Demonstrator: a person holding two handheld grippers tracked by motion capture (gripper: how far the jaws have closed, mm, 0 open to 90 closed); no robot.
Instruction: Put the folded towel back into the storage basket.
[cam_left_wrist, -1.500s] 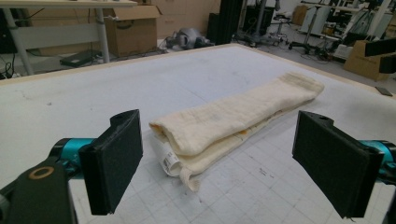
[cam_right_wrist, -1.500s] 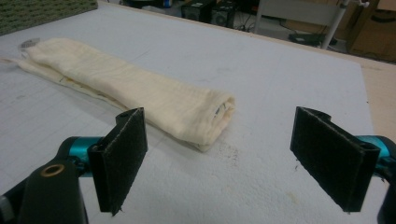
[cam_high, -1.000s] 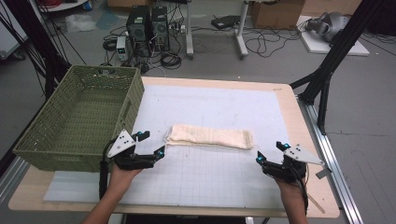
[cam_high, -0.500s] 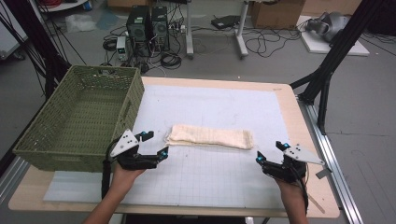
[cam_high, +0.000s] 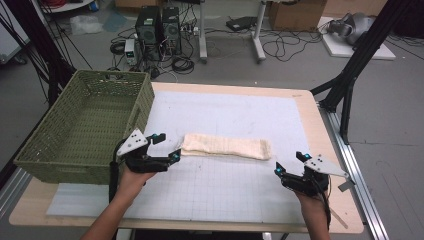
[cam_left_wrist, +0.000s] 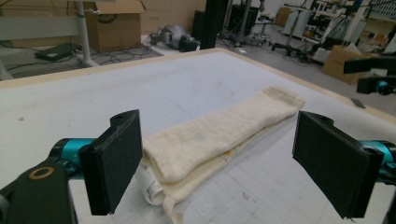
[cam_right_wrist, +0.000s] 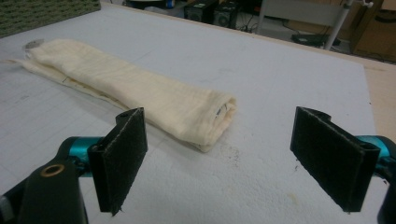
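A green woven basket (cam_high: 80, 125) sits empty on the bench's (cam_high: 310, 115) left side. Computer towers (cam_high: 157, 22), tangled cables (cam_high: 280, 47) and cardboard boxes (cam_high: 300, 12) clutter the floor behind.

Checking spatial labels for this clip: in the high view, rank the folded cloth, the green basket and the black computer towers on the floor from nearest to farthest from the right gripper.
From the right gripper:
1. Folded cloth, just to its left on the white mat.
2. Green basket, at the table's left edge, beyond the left gripper.
3. Black computer towers, on the floor past the table's far side.

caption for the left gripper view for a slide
Open left gripper approaching one end of a folded cream towel on the white mat.
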